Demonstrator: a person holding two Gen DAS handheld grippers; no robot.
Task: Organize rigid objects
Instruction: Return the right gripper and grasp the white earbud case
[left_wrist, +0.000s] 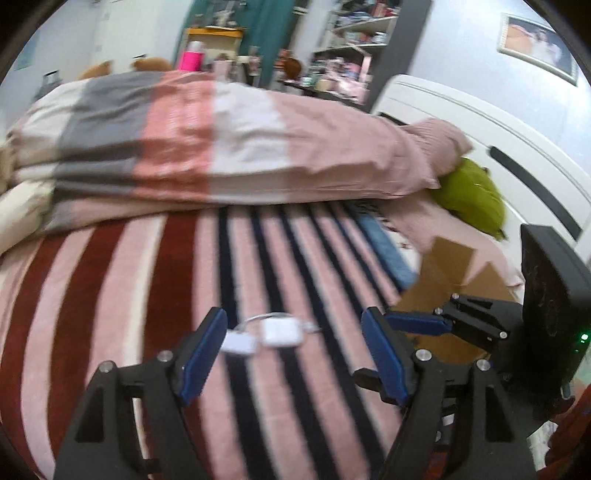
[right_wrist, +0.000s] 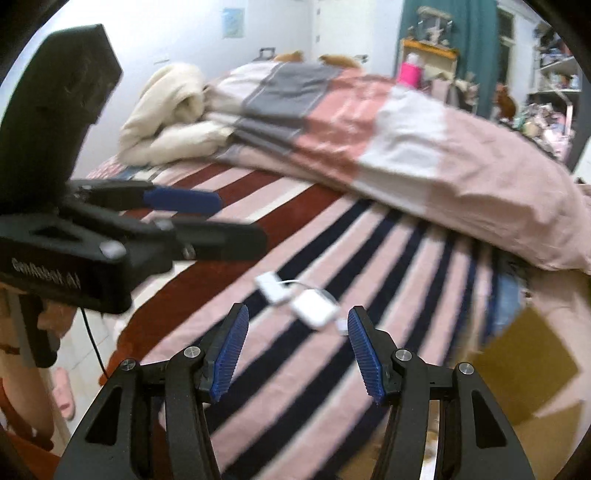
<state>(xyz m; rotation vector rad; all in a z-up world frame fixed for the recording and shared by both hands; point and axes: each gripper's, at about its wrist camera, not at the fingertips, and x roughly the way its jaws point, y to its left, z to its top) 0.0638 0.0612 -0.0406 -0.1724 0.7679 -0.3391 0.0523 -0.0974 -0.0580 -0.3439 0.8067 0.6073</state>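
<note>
On the striped blanket (left_wrist: 147, 295) the left gripper (left_wrist: 293, 343) hangs with its blue pads spread wide, grasping nothing. Between and just beyond them lie a small white adapter (left_wrist: 239, 343) and, to its right, a white charger brick (left_wrist: 280, 331), joined by a thin white cable (left_wrist: 258, 318), well in from the blanket's edges. Further right, the right gripper (right_wrist: 297, 356) is likewise released and empty above the same pair. A cardboard box (left_wrist: 443, 280) sits at the blanket's right edge.
</note>
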